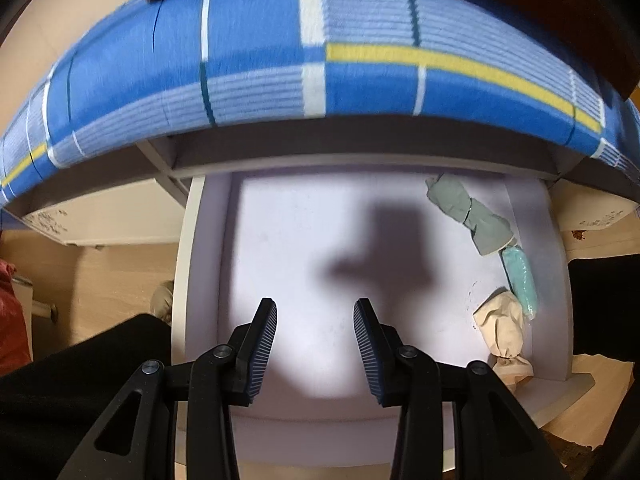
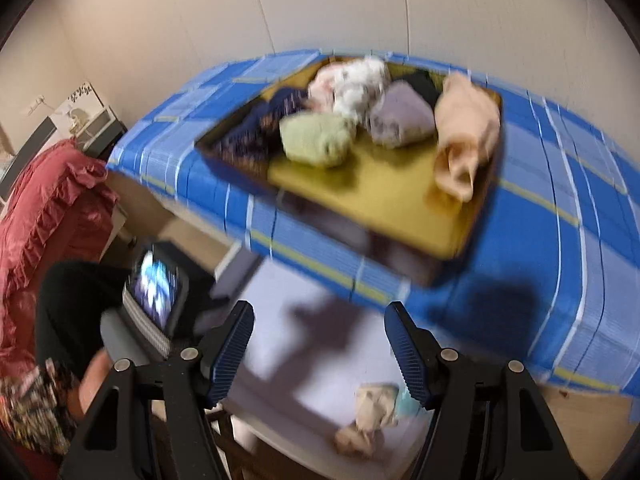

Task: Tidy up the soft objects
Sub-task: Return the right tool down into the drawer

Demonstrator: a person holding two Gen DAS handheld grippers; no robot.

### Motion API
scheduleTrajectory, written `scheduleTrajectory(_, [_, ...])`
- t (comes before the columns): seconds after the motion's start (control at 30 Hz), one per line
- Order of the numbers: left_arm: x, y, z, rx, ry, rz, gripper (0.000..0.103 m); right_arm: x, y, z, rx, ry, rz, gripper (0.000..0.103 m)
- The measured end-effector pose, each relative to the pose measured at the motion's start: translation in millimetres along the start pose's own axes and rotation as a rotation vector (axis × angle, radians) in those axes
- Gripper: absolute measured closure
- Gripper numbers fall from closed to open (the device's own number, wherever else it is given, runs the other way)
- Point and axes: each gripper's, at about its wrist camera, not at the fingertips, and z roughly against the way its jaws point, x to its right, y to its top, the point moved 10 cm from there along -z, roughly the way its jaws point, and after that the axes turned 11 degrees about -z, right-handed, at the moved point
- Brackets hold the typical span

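Showing an open drawer (image 1: 208, 280) under the blue-checked tablecloth (image 1: 248, 40): the left gripper (image 1: 315, 352), fingers narrowly parted and empty, hangs above the bare floor, while a grey-green roll (image 1: 468, 212), teal roll (image 1: 520, 280) and beige roll (image 1: 502, 328) line its right wall. Judged about a third done. Only the right view shows the tray (image 2: 380, 204), holding some six bundles unsorted, and the right gripper (image 2: 319, 354), fingers wide, empty.

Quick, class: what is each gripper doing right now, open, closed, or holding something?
Left gripper: open, holding nothing, above the white drawer.
Right gripper: open, holding nothing.
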Motion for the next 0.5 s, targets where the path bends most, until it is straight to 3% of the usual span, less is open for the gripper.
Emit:
scheduleTrajectory(0.17, [3,-5,-6,-0.024,-0.006,-0.002,0.063,19,-50,-26,-0.122,-0.057,0.031,0.034])
scheduleTrajectory(0.23, [5,-7,-9,-0.034,-0.010,-0.005,0.063,31,-75,-48,-0.218,-0.093,0.014,0.034])
scheduleTrajectory(0.37, [5,-10,-13,-0.052,-0.008,-0.006,0.063,60,-125,-100,-0.431,-0.178,-0.084,0.034])
scheduleTrajectory(0.5, [1,-11,-14,-0.058,-0.010,0.014,0.063,79,-161,-141,-0.586,-0.193,-0.217,0.034])
